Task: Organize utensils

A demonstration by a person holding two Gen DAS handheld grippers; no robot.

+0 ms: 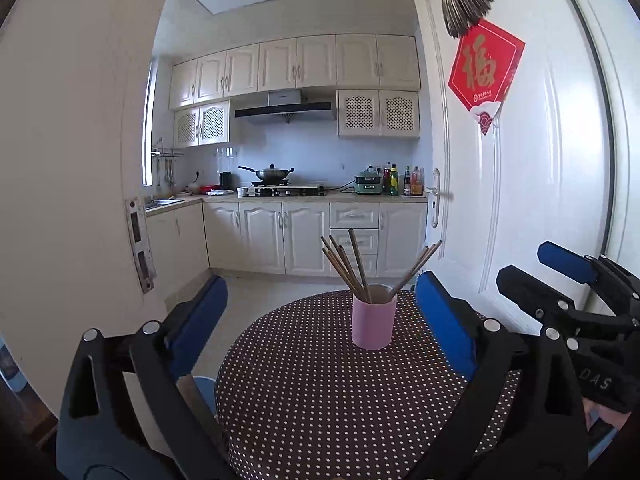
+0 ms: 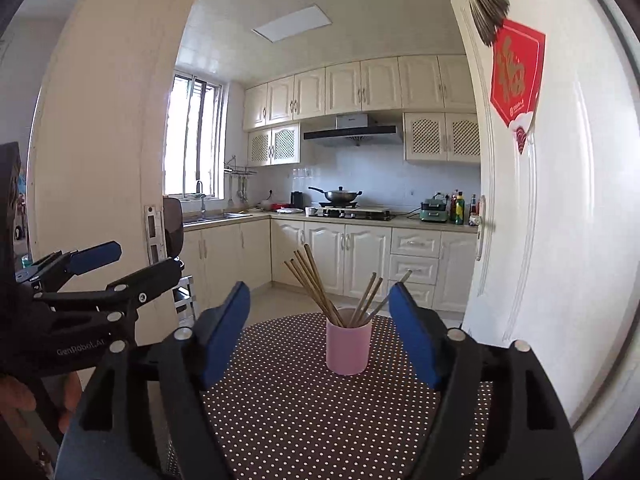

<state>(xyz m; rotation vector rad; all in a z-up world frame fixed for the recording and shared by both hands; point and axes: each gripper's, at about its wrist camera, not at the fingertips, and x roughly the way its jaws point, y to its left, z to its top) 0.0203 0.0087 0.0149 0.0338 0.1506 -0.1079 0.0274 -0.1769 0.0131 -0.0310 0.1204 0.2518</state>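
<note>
both grippers (image 1: 320, 320) (image 2: 320, 328) wide open, empty, near cup (image 1: 374, 322); careless reach could tip cup, spill chopsticks (image 1: 348, 268).

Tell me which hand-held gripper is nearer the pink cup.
Right, but only narrowly. The right hand-held gripper faces the pink cup almost straight on, open, short of it. The left hand-held gripper, also open, has the cup ahead but off toward its right finger.
</note>
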